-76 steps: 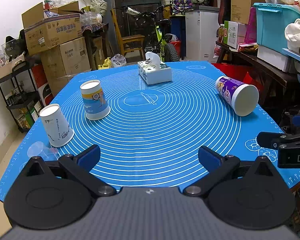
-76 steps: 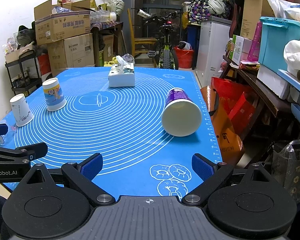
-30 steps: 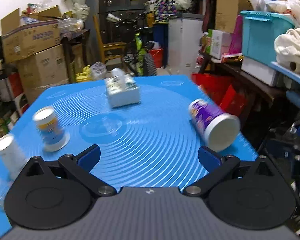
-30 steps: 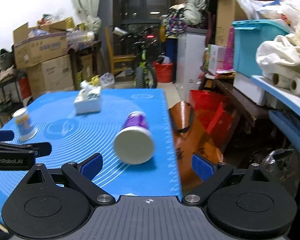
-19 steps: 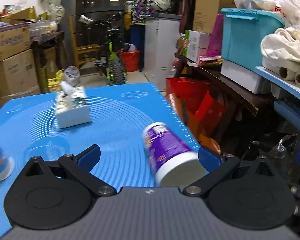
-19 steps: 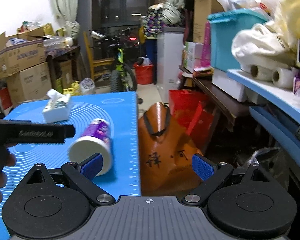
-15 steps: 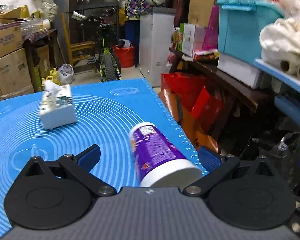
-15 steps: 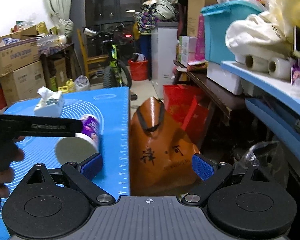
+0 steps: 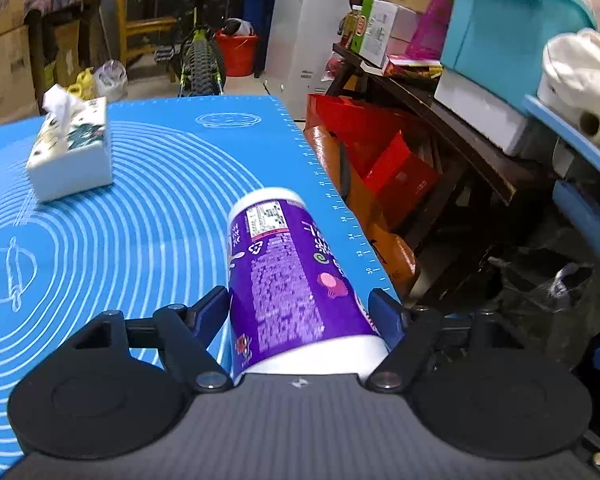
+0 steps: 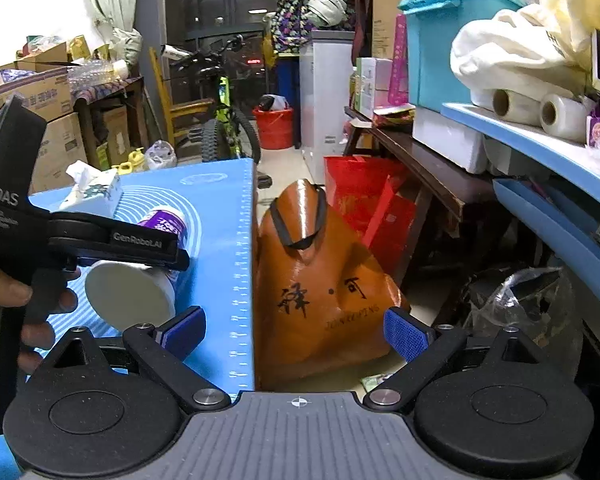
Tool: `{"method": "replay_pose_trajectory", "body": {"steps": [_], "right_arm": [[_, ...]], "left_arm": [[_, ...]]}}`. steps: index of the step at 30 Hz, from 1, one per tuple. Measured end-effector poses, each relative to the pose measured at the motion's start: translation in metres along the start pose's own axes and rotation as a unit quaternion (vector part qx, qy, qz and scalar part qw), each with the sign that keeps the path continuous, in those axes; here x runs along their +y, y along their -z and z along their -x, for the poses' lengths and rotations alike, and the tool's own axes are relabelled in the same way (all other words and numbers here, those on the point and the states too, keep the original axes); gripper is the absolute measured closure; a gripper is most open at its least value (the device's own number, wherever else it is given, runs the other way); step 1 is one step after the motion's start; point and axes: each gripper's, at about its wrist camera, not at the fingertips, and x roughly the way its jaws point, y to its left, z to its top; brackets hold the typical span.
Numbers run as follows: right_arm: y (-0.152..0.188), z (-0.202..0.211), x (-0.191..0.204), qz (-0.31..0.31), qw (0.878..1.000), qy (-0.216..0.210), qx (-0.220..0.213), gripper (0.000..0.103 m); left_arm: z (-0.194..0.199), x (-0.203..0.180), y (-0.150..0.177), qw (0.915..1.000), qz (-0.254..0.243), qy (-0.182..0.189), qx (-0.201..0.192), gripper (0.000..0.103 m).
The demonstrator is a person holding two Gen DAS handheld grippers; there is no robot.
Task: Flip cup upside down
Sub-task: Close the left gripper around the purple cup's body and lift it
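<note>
Left tool [image 9: 302, 312]: blue pads on both sides of the purple paper cup [image 9: 288, 280], narrowed onto its wide end and touching or very nearly touching the wall; can't confirm a firm grip. Cup lies on its side on the blue silicone mat [image 9: 140, 208], near the mat's right edge, wide white end toward the tool, narrow end pointing to 12 o'clock. Barcode label faces up near the narrow end.

Right-wrist view: left tool [image 10: 180, 258] shows at 9 o'clock, black body marked "GenRobot.AI", one arm lying across the top of the cup [image 10: 132, 296], with bare fingers [image 10: 4, 292] on its handle.

Right tool [image 10: 296, 330]: spread wide, nothing between the pads. It sits off the tabletop's right edge, left pad over the mat [image 10: 224, 240], right pad over the orange handbag [image 10: 320, 280] on the floor.

Further out: tissue box [image 9: 70, 156] on the mat at 10 o'clock from the cup, well apart. Red bags [image 9: 380, 148] beside the orange one. Bicycle [image 10: 224, 120] and white chest freezer [image 10: 324, 96] beyond the tabletop's far end.
</note>
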Motion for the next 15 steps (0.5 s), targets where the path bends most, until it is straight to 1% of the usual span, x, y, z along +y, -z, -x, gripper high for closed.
{"method": "replay_pose_trajectory", "body": {"steps": [4, 8, 11, 15], "right_arm": [[-0.002, 0.007, 0.009, 0.003, 1.0, -0.01, -0.005, 0.007], [-0.004, 0.012, 0.022, 0.004, 1.0, -0.027, -0.007, 0.007], [-0.003, 0.016, 0.037, 0.012, 0.999, -0.043, -0.007, 0.007], [-0.001, 0.019, 0.06, 0.02, 0.998, -0.064, -0.006, 0.007]], "left_arm": [[0.027, 0.009, 0.003, 0.9997, -0.015, -0.014, -0.011, 0.029], [0.063, 0.03, 0.013, 0.9992, -0.019, -0.028, -0.021, 0.034], [0.08, 0.046, 0.023, 0.9989, -0.02, -0.039, -0.015, 0.035], [0.093, 0.065, 0.044, 0.9981, -0.016, -0.059, -0.004, 0.036]]}}
